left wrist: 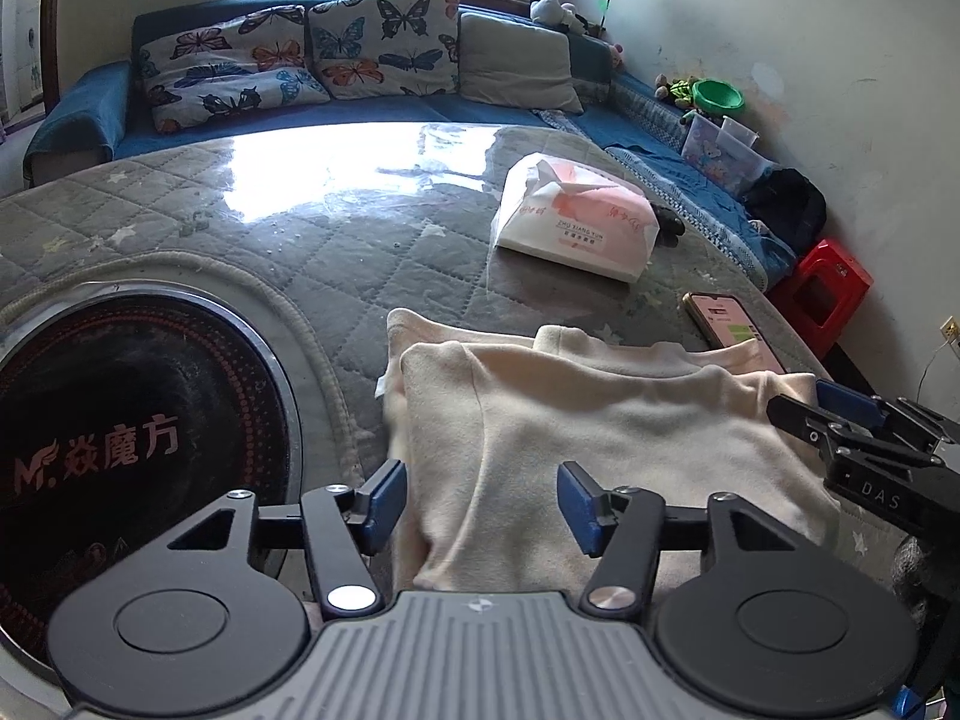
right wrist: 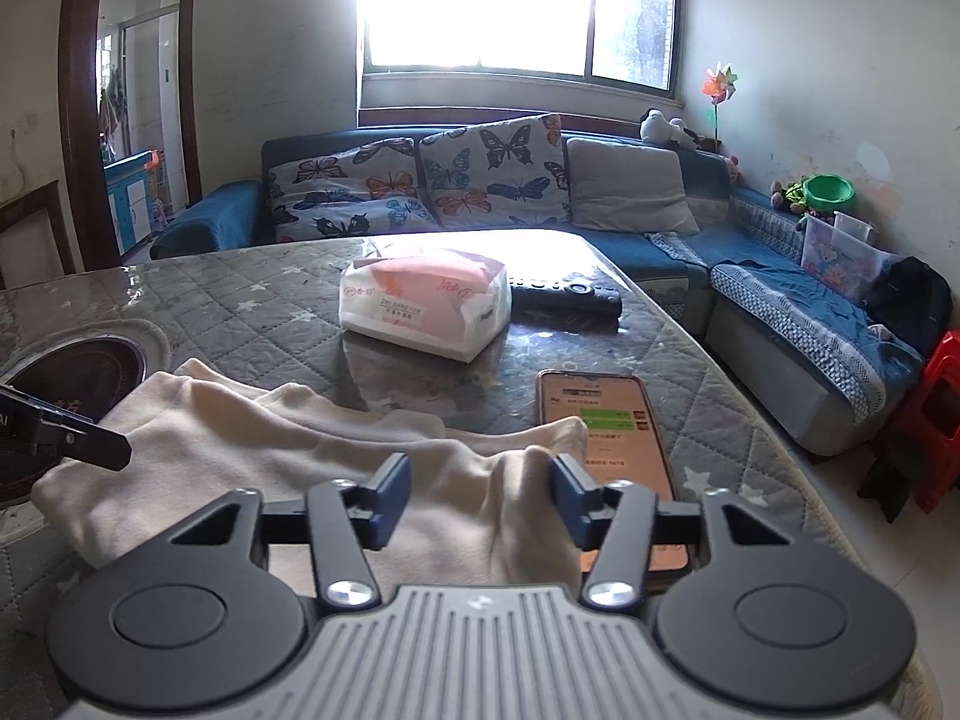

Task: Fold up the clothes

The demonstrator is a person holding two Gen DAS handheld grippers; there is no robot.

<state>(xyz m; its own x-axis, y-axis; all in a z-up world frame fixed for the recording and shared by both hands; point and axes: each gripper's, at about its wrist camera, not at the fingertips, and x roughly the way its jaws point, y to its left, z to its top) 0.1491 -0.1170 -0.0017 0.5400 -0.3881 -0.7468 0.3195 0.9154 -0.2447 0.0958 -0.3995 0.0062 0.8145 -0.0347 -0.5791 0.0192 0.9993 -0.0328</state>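
A cream garment [left wrist: 600, 438] lies folded on the grey quilted table; it also shows in the right wrist view [right wrist: 288, 450]. My left gripper [left wrist: 480, 507] is open, its blue pads on either side of the garment's near left edge, holding nothing. My right gripper [right wrist: 480, 501] is open over the garment's right edge, where a raised fold of cloth stands between the pads. The right gripper also shows at the right of the left wrist view [left wrist: 852, 426]. The left gripper's finger [right wrist: 72, 438] shows at the left of the right wrist view.
A phone [right wrist: 606, 444] lies beside the garment's right edge, partly under the right gripper. A tissue pack [right wrist: 423, 306] and a remote [right wrist: 564, 294] sit further back. A round black hob [left wrist: 120, 438] is set in the table at left. A blue sofa [right wrist: 780, 300] stands behind.
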